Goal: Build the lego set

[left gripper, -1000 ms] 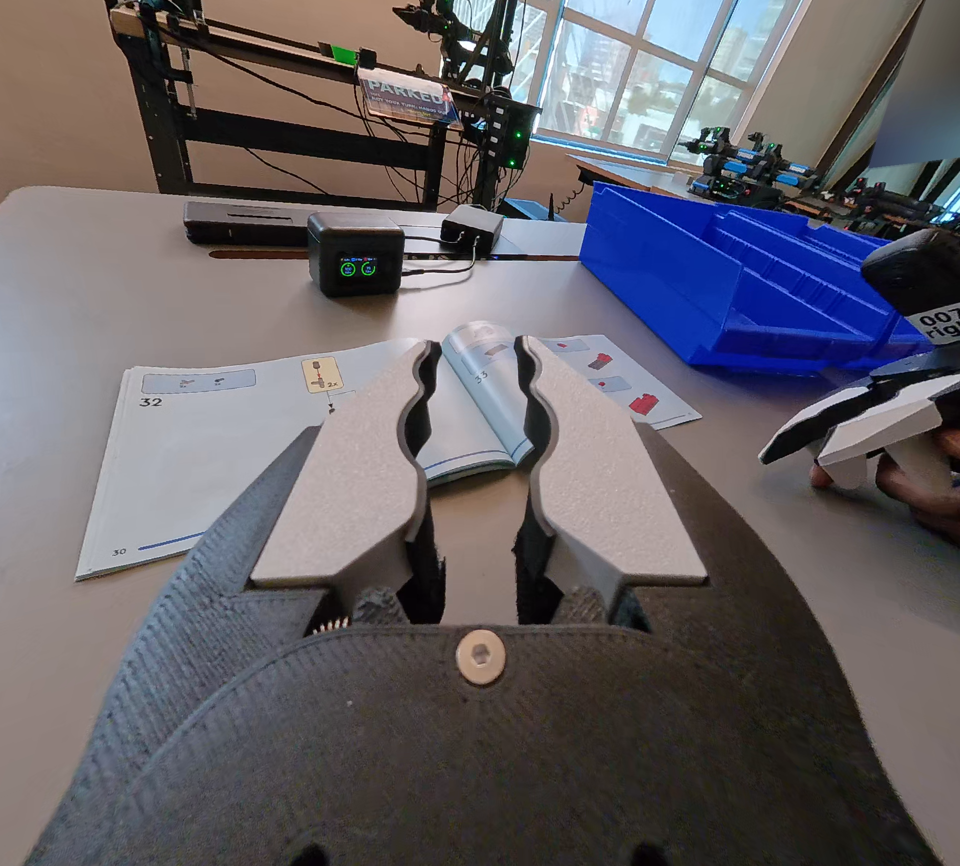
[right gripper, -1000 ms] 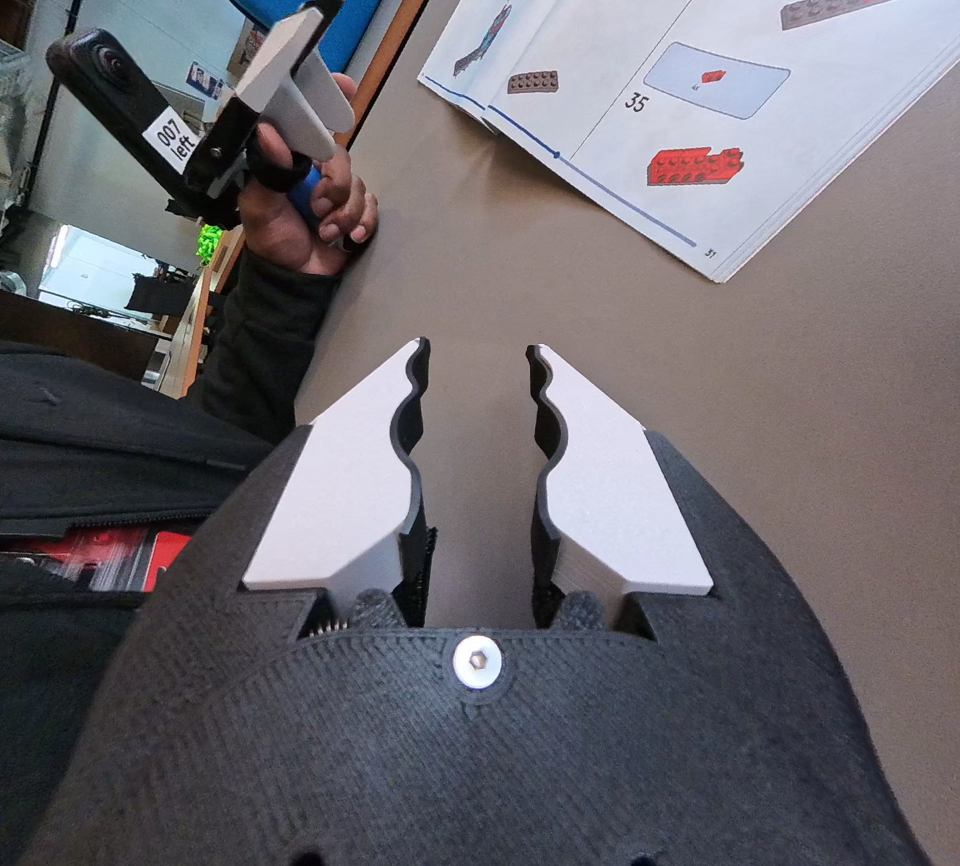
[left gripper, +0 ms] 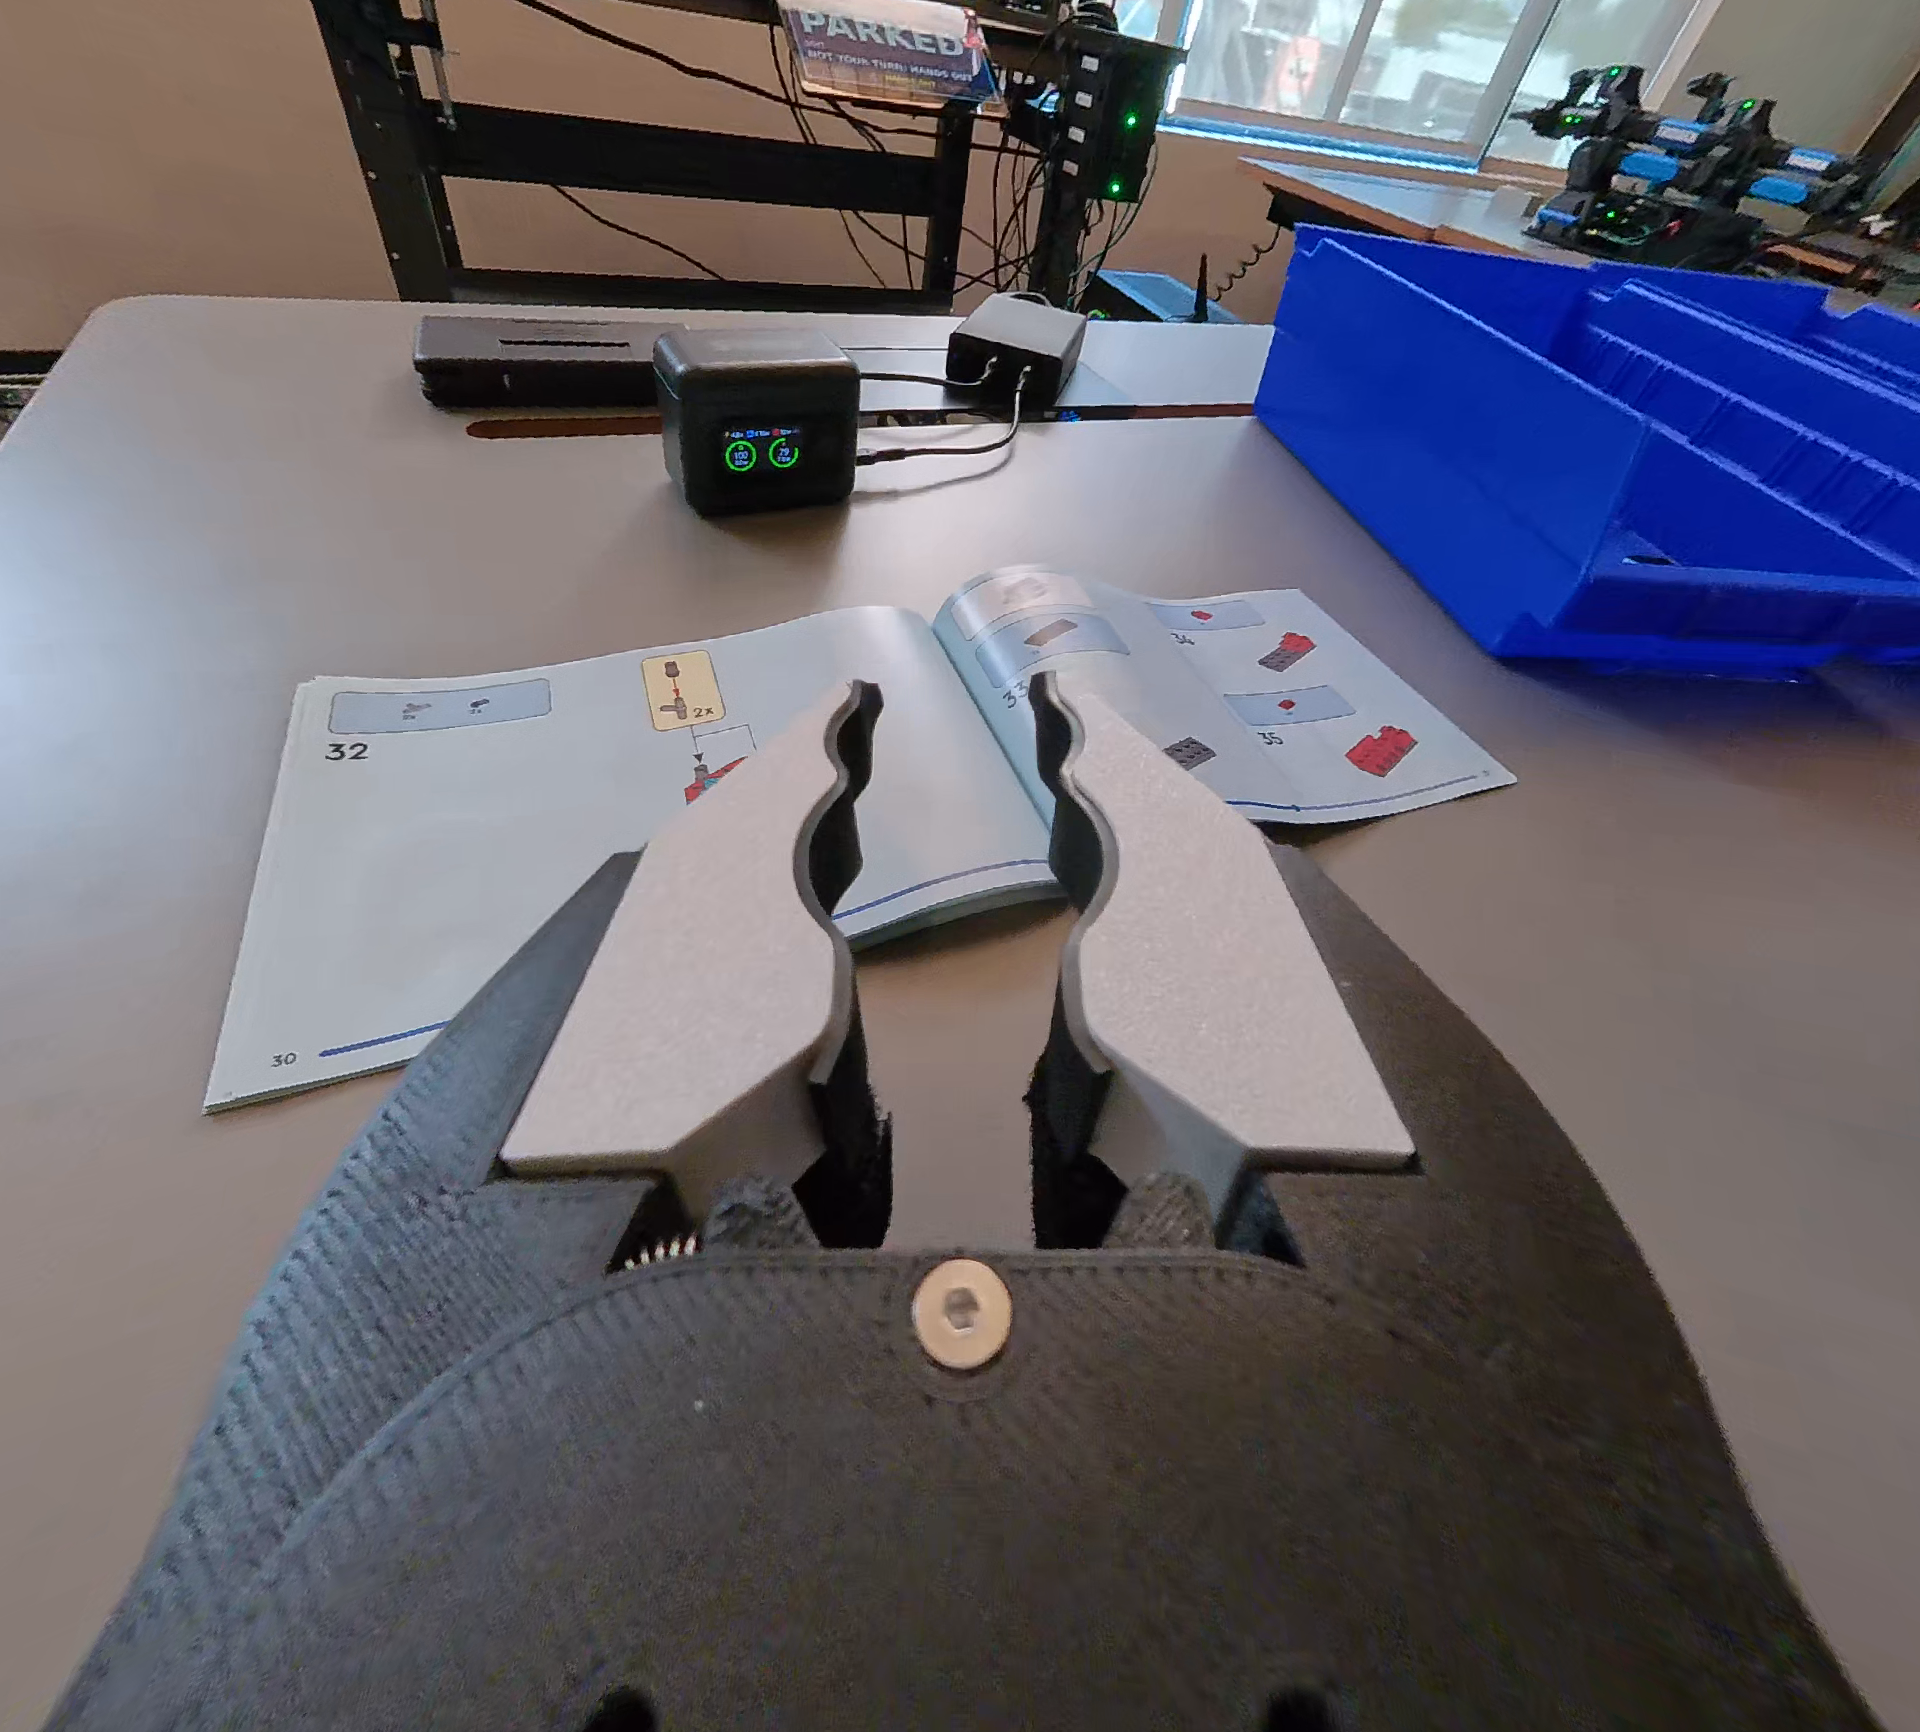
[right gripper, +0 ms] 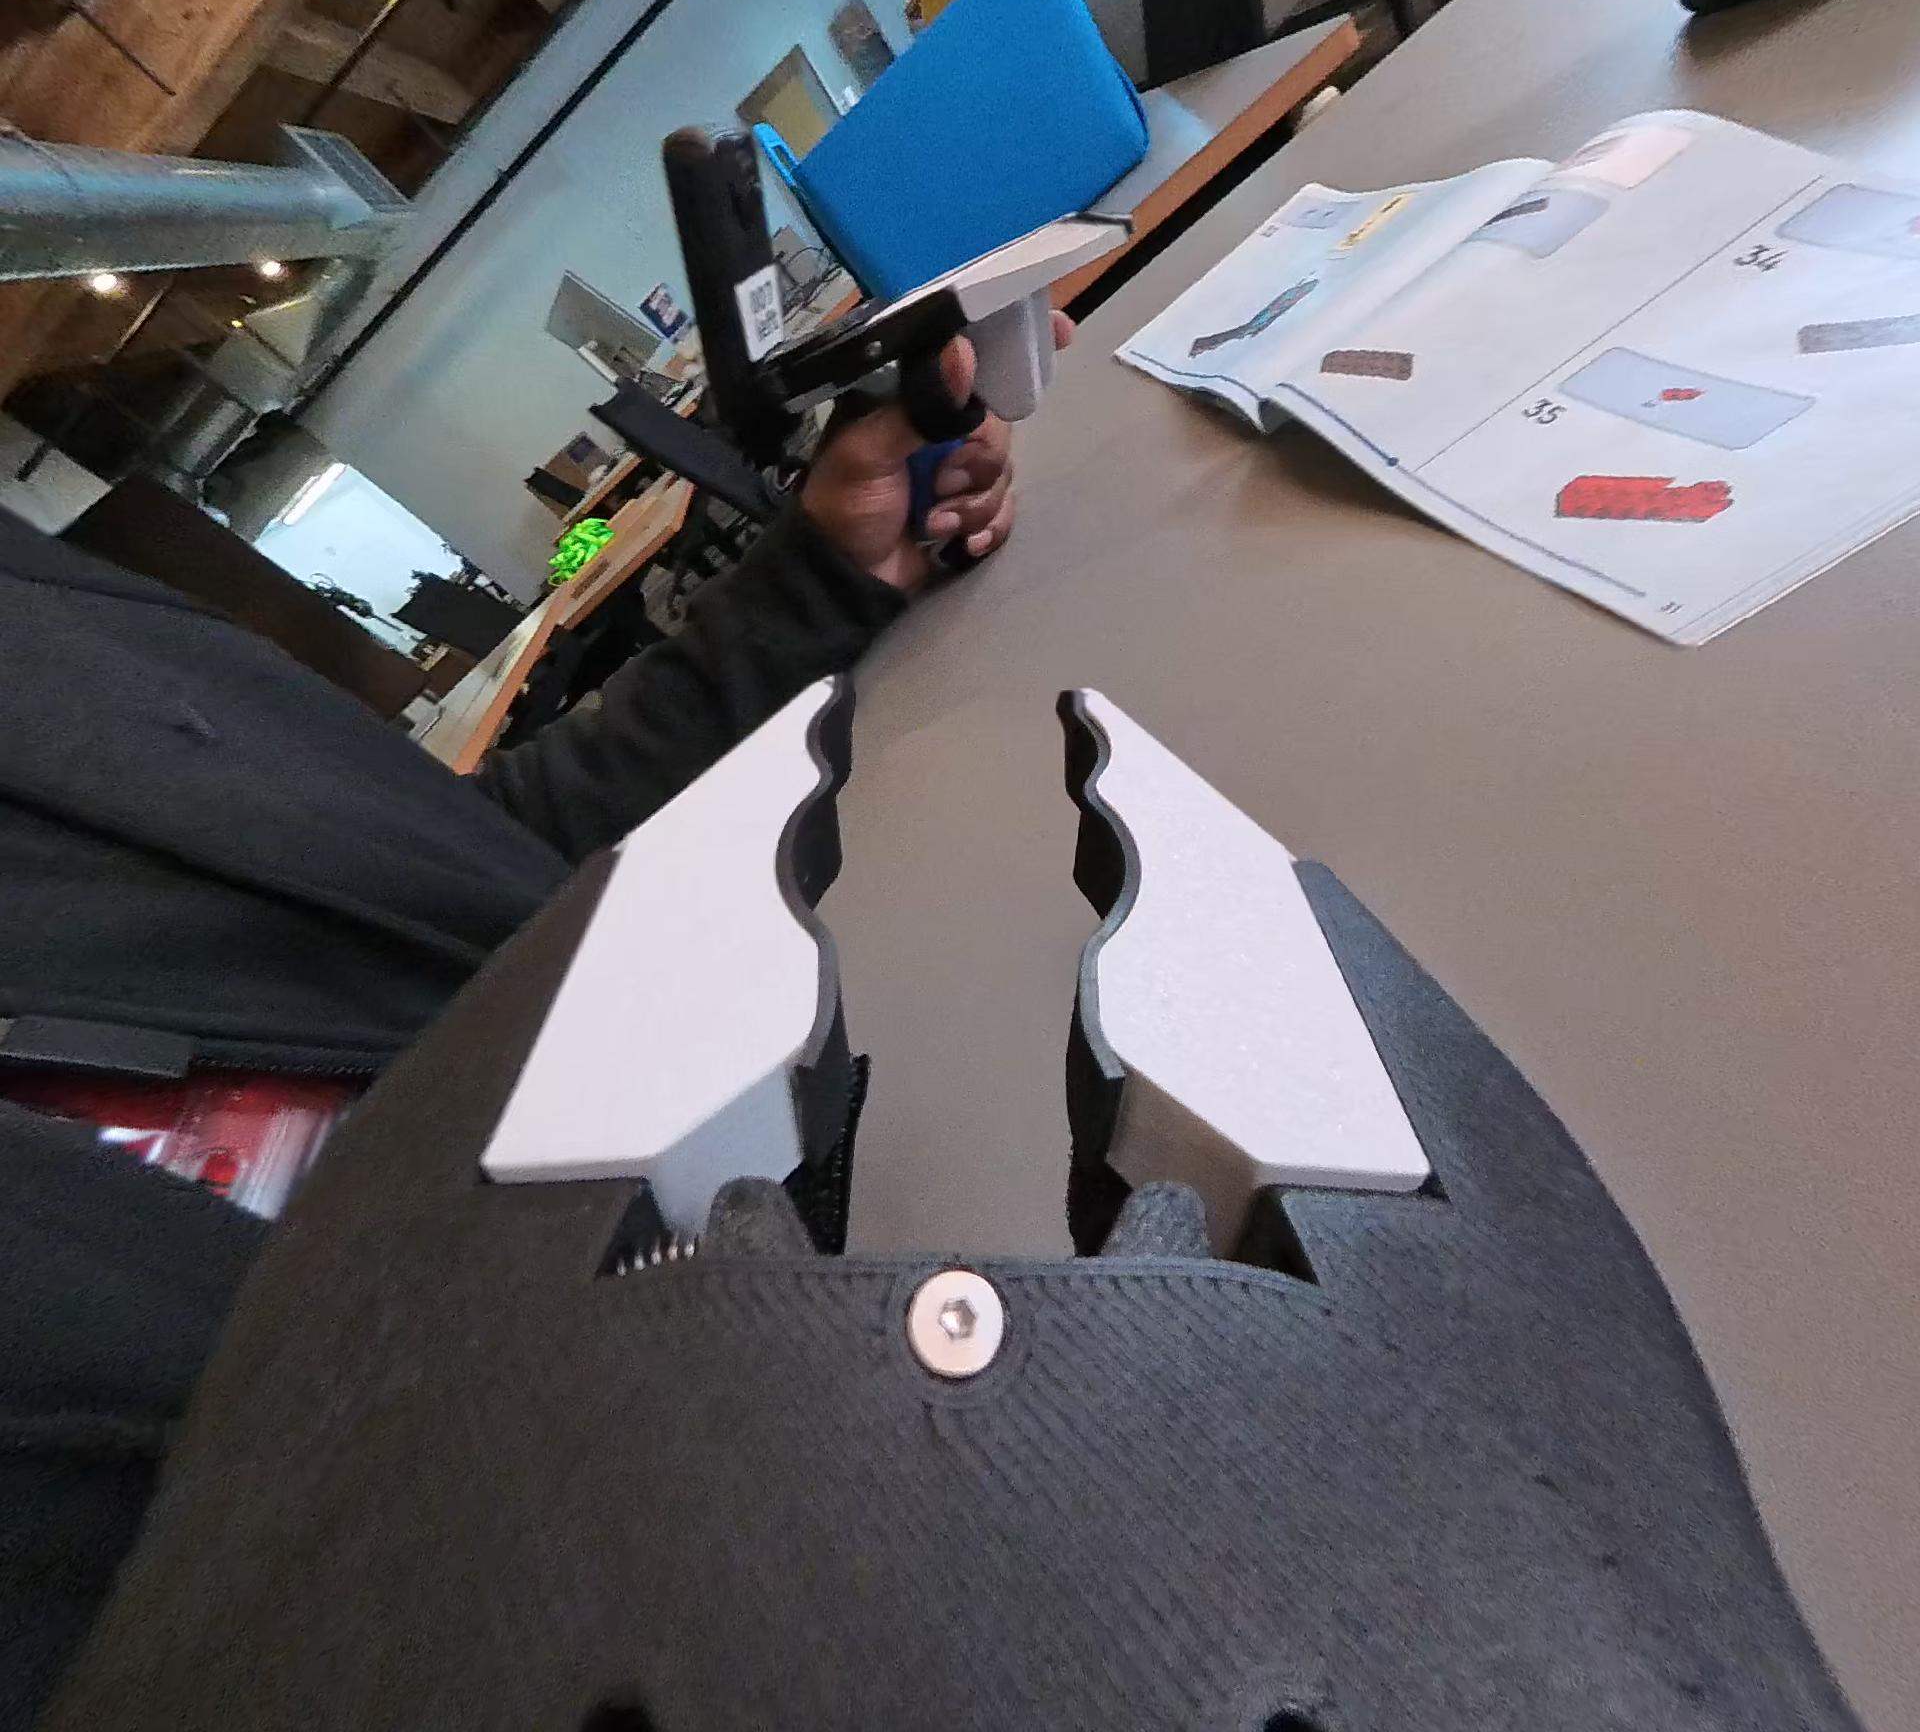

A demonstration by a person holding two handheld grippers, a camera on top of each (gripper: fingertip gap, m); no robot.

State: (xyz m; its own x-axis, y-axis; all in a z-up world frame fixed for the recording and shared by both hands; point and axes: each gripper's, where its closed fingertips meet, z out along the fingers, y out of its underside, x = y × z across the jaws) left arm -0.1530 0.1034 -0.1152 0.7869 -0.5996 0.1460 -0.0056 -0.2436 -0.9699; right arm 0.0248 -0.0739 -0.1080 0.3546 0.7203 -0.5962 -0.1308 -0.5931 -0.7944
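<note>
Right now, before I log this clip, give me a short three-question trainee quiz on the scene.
1. True or false: the left gripper holds a brick.
2. The instruction booklet lies: A) shut, B) open flat on the table, C) inside the blue bin.
3. What is between the right gripper's jaws?

Key:
1. False; it is open and empty.
2. B.
3. Nothing; it is open over bare table.

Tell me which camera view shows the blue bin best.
The left wrist view. The blue bin sits on the table right of the open instruction booklet, its ribbed inside and near wall in plain sight. The right wrist view shows no part of it, only the booklet, the table and the left tool.
</note>
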